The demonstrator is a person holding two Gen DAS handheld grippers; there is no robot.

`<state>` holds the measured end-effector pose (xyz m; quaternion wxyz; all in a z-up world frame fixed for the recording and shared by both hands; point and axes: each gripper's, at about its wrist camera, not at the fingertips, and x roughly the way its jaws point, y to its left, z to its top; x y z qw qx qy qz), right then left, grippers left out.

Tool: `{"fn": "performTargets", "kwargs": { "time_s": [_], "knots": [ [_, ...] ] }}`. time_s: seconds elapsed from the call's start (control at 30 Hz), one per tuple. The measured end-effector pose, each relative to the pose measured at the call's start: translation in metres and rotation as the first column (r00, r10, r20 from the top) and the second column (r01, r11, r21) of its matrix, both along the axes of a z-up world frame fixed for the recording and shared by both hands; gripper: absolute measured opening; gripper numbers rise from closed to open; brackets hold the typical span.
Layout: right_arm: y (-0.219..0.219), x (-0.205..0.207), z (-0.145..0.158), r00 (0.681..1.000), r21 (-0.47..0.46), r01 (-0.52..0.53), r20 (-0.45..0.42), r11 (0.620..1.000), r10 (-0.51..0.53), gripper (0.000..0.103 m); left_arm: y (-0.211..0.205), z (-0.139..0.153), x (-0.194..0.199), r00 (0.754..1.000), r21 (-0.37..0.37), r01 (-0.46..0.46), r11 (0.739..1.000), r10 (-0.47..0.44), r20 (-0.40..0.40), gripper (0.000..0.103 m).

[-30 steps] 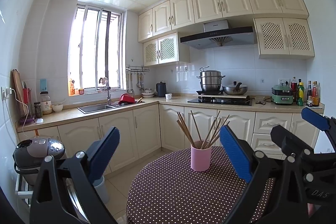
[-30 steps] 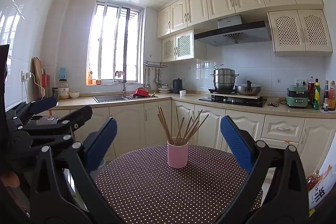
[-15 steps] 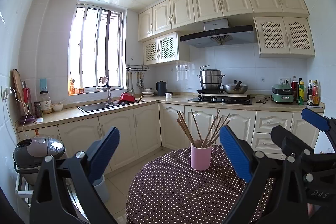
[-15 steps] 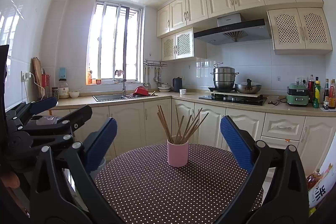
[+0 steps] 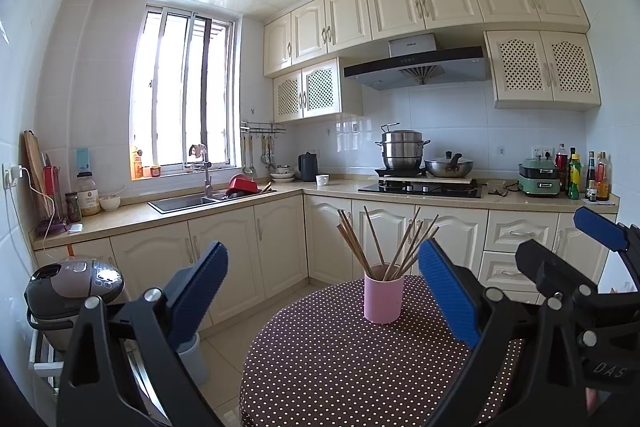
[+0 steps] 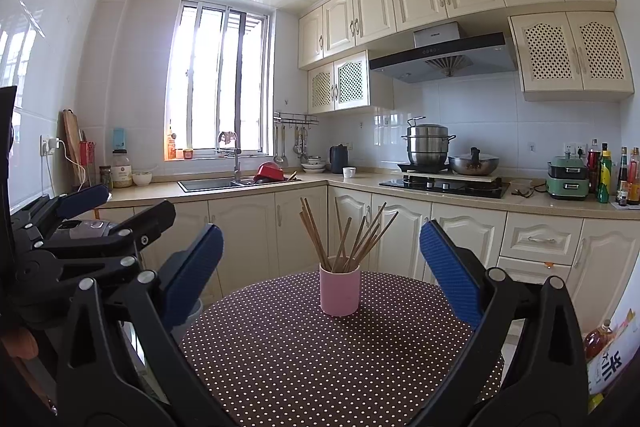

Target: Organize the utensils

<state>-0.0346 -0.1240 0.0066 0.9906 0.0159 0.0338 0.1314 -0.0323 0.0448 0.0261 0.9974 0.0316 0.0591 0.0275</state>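
Note:
A pink cup (image 5: pixel 383 299) stands upright on a round table with a brown dotted cloth (image 5: pixel 340 367). Several wooden chopsticks (image 5: pixel 384 243) stand in it, fanned out. The cup (image 6: pixel 339 291), the chopsticks (image 6: pixel 344 239) and the cloth (image 6: pixel 300 359) also show in the right wrist view. My left gripper (image 5: pixel 320 287) is open and empty, held back from the cup above the table's near side. My right gripper (image 6: pixel 320 267) is open and empty, also short of the cup. Each gripper shows in the other's view: the right one (image 5: pixel 572 247) and the left one (image 6: pixel 120 203).
A rice cooker (image 5: pixel 72 291) stands low at the left, with a pale bin (image 5: pixel 192 359) by the table. Cream cabinets and a counter with a sink (image 5: pixel 184 203) and stove (image 5: pixel 420 187) run along the back. A bottle and bag (image 6: pixel 608 351) sit at the right.

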Motion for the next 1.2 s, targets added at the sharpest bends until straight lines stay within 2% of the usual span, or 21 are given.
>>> {"fn": "performTargets", "kwargs": {
  "time_s": [1.2],
  "knots": [
    [0.006, 0.017, -0.006, 0.999, 0.016, -0.01, -0.04, 1.0, 0.011, 0.097, 0.001, -0.009, 0.016, 0.999, 0.001, -0.013, 1.0, 0.013, -0.03, 0.094]
  ]
}}
